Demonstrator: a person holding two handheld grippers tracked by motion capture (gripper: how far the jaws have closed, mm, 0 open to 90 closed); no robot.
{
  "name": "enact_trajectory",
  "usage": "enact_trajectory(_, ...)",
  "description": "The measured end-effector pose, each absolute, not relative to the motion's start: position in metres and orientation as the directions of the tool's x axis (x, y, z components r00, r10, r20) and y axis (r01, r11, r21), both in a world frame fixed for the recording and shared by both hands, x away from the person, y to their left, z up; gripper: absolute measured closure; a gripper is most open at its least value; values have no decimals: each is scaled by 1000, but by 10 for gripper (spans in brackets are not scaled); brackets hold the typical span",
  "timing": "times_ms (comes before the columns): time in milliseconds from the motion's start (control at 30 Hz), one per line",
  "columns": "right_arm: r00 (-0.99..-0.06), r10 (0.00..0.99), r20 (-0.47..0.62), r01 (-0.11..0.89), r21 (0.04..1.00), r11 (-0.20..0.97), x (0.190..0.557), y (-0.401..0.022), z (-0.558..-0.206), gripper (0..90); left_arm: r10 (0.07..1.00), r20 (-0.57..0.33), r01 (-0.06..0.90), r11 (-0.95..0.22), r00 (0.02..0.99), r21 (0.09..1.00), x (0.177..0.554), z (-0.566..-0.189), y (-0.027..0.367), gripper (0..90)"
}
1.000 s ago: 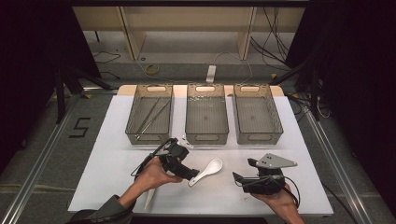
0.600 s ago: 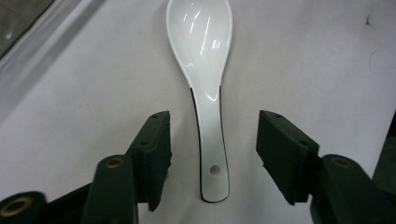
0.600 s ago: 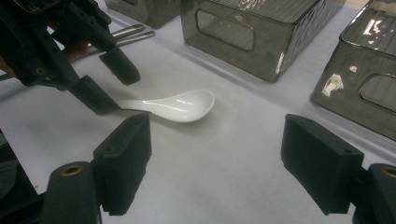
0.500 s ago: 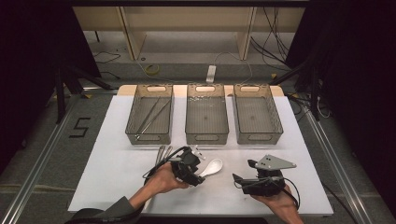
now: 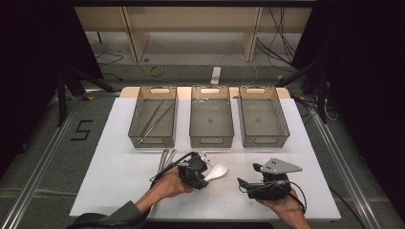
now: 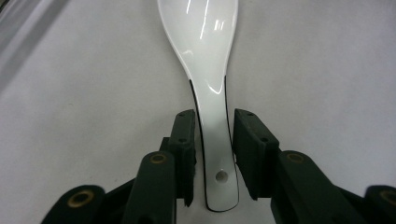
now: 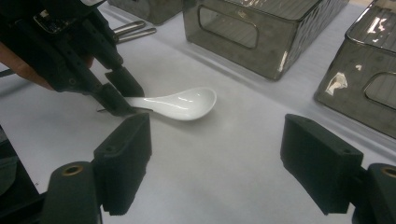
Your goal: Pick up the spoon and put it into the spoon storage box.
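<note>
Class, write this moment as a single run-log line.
left gripper: jaws just closing around white spoon handle, small gaps remain | spoon: flat on white table | right gripper: open, idle

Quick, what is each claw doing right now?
Left claw: jaws just closing around the white spoon handle, slim gaps show, not gripping yet.
Right claw: open, holding nothing.

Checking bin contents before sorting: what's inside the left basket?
In the high view the left basket holds long thin metal utensils, lying diagonally; they look like tongs or chopsticks, too small to tell which. Its mesh floor shows around them. Anything beneath them is hidden.
</note>
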State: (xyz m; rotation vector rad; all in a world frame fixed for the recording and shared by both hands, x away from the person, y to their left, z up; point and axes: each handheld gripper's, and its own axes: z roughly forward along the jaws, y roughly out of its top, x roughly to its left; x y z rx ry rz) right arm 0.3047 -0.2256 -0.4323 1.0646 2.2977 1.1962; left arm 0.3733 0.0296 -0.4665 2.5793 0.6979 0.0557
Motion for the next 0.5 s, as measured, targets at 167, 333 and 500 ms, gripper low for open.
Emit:
enact_trajectory(167,-664,747,40,463,807,368,305,-225,-433,259,484,-68,461,-769,872,442,374,-467,30,727)
enact_trajectory(333,-664,746,41,464,806,368,305,-225,-433,261,488,-71,465,-764,870,447,374,-467,30,749)
enact_trajectory(500,-665,746,40,463,806,370,305,-225,-433,262,479,-62,454,-772,876,446,373,-467,31,755)
